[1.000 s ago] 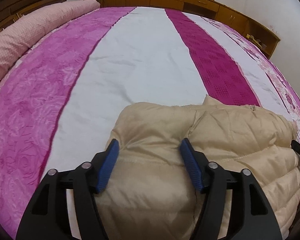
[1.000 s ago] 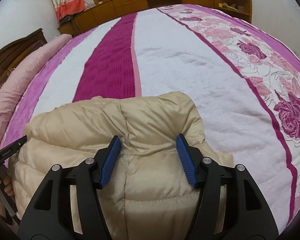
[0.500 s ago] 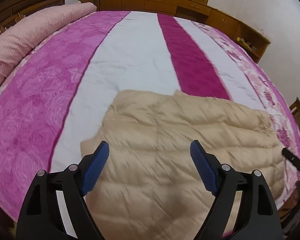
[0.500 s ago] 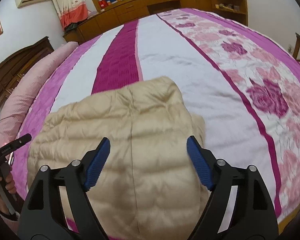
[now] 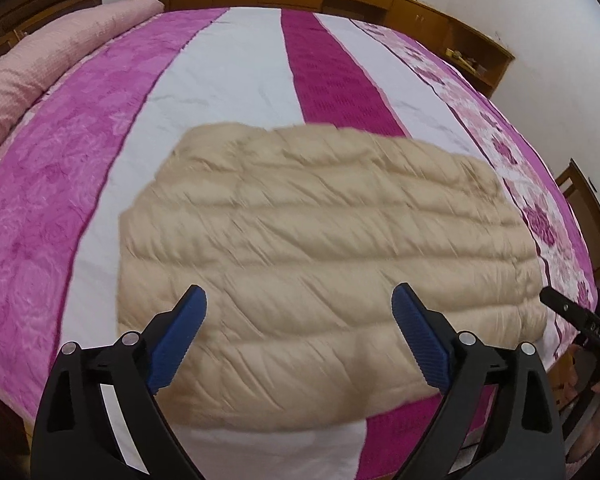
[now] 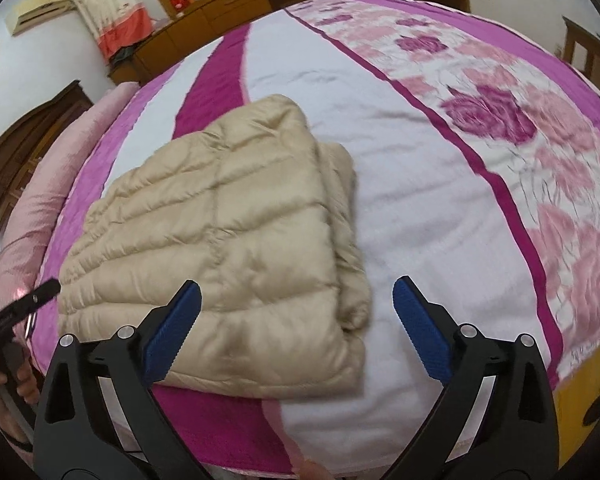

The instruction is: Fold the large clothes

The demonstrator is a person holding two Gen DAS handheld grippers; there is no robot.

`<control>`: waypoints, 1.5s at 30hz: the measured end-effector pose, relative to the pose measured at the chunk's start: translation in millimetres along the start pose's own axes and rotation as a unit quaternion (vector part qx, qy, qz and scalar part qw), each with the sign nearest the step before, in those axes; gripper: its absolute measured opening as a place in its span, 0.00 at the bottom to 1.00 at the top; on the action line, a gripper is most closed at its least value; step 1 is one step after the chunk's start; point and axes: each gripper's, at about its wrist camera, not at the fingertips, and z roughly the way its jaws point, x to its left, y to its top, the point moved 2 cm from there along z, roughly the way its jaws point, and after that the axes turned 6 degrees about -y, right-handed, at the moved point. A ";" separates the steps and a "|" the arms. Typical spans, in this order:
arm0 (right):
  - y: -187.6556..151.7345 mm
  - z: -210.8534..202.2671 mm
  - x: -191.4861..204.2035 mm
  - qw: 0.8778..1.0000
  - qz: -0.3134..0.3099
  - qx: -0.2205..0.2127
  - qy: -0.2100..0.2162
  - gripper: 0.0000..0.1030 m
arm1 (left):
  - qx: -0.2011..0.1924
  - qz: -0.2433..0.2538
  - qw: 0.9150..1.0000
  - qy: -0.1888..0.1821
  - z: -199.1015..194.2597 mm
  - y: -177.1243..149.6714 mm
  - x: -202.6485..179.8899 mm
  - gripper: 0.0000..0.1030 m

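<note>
**Jaws wide over a folded puffy jacket**

The beige quilted down jacket (image 5: 324, 264) lies folded into a thick rectangle on the striped pink and white bedspread (image 5: 228, 80), near the bed's close edge. In the left wrist view it fills the centre and runs out toward 3 o'clock; in the right wrist view it sits from centre toward 9 o'clock, its stacked layers showing along the edge at about 3 o'clock of the bundle.

The left gripper (image 5: 300, 312) has just been opening and stands spread wide, nothing pinched between its blue pads (image 5: 176, 340). The right gripper (image 6: 298, 308) has likewise just been opening and is wide apart, empty, above the jacket's near corner.

The jacket looks light, soft and springy: puffed layers will likely push back and creep open, and the smooth shell seems slippery. A sound hold would be deep on an edge, catching all layers together at the corners nearest each gripper, rather than on the top skin alone.
</note>
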 end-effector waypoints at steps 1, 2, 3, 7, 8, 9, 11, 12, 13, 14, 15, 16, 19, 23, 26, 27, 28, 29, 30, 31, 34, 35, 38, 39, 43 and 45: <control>-1.1 0.3 -2.6 1.000 0.003 0.001 -0.001 0.94 | 0.004 0.003 1.000 -0.001 1.7 -3.5 -3.4 0.88; -2.4 0.5 -5.2 1.000 0.005 0.001 -0.002 0.94 | 0.006 0.006 1.000 -0.002 2.8 -5.4 -5.9 0.88; -3.9 1.2 -8.0 1.000 0.007 0.004 -0.004 0.94 | 0.008 0.009 1.000 -0.003 3.6 -6.3 -7.7 0.88; -8.4 4.7 -14.9 1.000 0.013 0.012 -0.001 0.94 | 0.013 0.012 1.000 0.004 7.8 -9.5 -11.5 0.88; -9.8 6.8 -16.3 1.000 0.016 0.016 0.004 0.94 | 0.016 0.010 1.000 0.004 9.2 -9.9 -11.7 0.88; -10.2 8.7 -16.8 1.000 0.019 0.019 0.009 0.94 | 0.018 0.010 1.000 0.004 10.7 -10.6 -12.1 0.88; -12.1 13.9 -16.8 0.999 0.025 0.030 0.025 0.94 | 0.020 0.012 1.000 0.005 12.6 -12.2 -13.3 0.88; -12.7 17.5 -16.6 0.998 0.027 0.037 0.032 0.94 | 0.022 0.015 1.000 0.007 14.0 -13.1 -14.2 0.88; -13.4 20.6 -16.1 0.998 0.027 0.041 0.032 0.94 | 0.024 0.017 1.000 0.008 15.1 -13.9 -14.8 0.88; -13.6 23.2 -15.6 0.998 0.026 0.044 0.031 0.94 | 0.027 0.019 0.999 0.008 16.8 -14.8 -15.6 0.88; -14.3 26.8 -14.6 0.998 0.024 0.047 0.029 0.94 | 0.032 0.021 0.999 0.009 19.4 -16.4 -16.6 0.88; -14.5 29.9 -14.1 0.998 0.023 0.050 0.030 0.94 | 0.035 0.022 0.999 0.009 21.5 -17.5 -17.3 0.88; -13.8 38.5 -15.0 0.997 0.029 0.057 0.040 0.94 | 0.045 0.028 0.999 0.011 29.3 -21.5 -20.8 0.88; -12.1 50.6 -17.5 0.995 0.042 0.073 0.057 0.94 | 0.048 0.034 0.998 0.017 35.3 -23.8 -23.0 0.88; -9.3 55.7 -18.7 0.993 0.049 0.084 0.066 0.94 | 0.049 0.035 0.998 0.019 38.9 -25.6 -23.0 0.88; -8.5 55.5 -18.1 0.993 0.049 0.086 0.069 0.94 | 0.049 0.035 0.998 0.022 40.5 -26.5 -23.3 0.89; -8.1 55.1 -16.9 0.992 0.047 0.088 0.074 0.92 | 0.049 0.036 0.998 0.024 41.8 -27.2 -24.0 0.89; -7.6 55.5 -15.3 0.991 0.045 0.091 0.081 0.91 | 0.050 0.038 0.998 0.026 43.0 -27.3 -24.2 0.89; -7.7 55.3 -13.3 0.991 0.042 0.094 0.084 0.88 | 0.050 0.040 0.998 0.029 44.5 -27.6 -25.2 0.89; -7.5 54.3 -12.1 0.991 0.039 0.093 0.084 0.83 | 0.051 0.041 0.997 0.032 45.9 -28.1 -25.8 0.89; -7.6 51.4 -12.1 0.989 0.041 0.095 0.101 0.69 | 0.052 0.043 0.997 0.036 49.4 -29.3 -26.7 0.89; -7.8 50.8 -11.9 0.989 0.042 0.096 0.106 0.66 | 0.053 0.044 0.997 0.037 50.6 -29.5 -26.6 0.89; -5.8 43.7 -14.7 0.986 0.049 0.093 0.128 0.47 | 0.055 0.047 0.997 0.041 53.5 -30.7 -27.2 0.89; -5.1 39.1 -15.6 0.985 0.051 0.088 0.136 0.41 | 0.055 0.048 0.996 0.042 54.1 -31.2 -27.5 0.89; 1.7 18.8 -13.4 0.981 0.057 0.069 0.169 0.33 | 0.056 0.052 0.996 0.043 56.0 -32.7 -26.9 0.89; 4.8 6.3 -7.7 0.981 0.049 0.057 0.179 0.31 | 0.057 0.055 0.996 0.044 57.2 -33.8 -26.4 0.89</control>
